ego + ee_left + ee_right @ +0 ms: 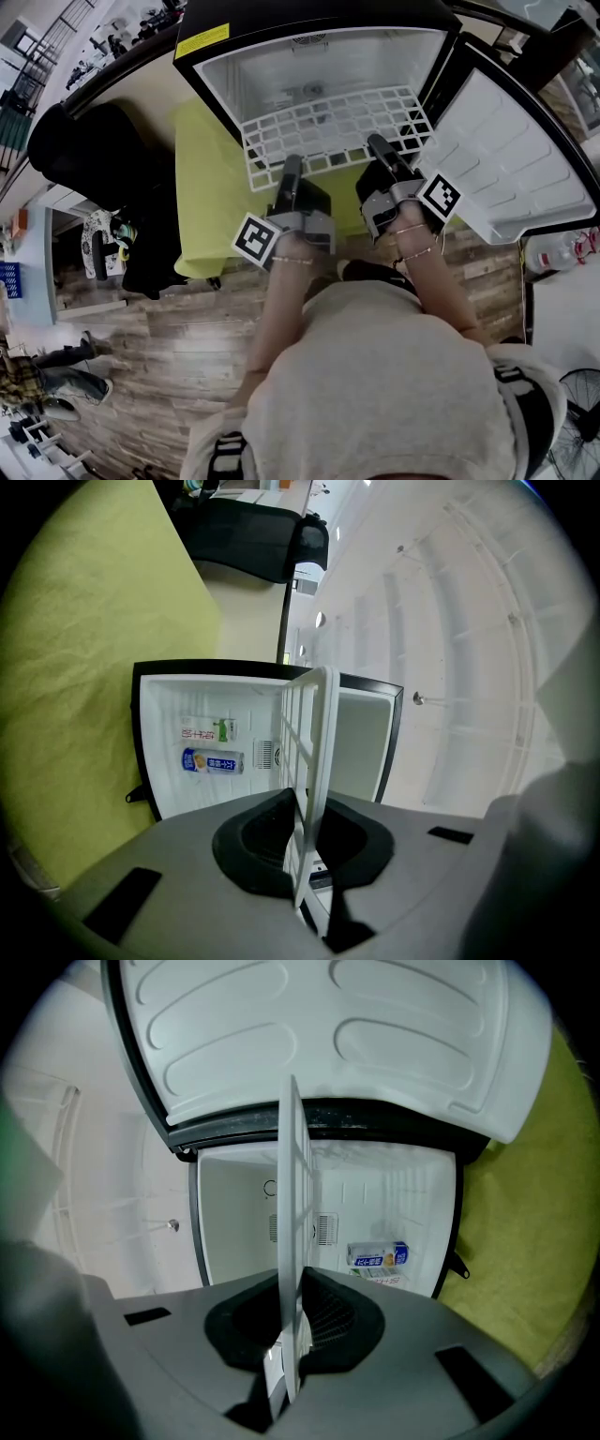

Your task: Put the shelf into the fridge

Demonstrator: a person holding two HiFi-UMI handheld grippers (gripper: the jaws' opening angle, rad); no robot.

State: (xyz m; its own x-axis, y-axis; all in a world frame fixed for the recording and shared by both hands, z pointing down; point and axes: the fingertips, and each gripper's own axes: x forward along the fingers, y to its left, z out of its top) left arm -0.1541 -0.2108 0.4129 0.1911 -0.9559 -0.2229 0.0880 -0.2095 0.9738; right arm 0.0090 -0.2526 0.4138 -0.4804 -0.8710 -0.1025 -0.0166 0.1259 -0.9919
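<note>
White wire shelf (333,131): you hold it flat by its near edge, its far edge at the mouth of the open fridge (281,70).
Left gripper (291,173): your jaws are clamped on the near edge, left side.
Right gripper (382,155): your jaws are clamped on the same edge, right side.
Fridge door (511,159): open to the right.
Green cloth (202,197): spread left of the fridge.

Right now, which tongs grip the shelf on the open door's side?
The right tongs, clamped on the near edge of the shelf beside the open door; the left tongs clamp the same edge on the side away from it.
</note>
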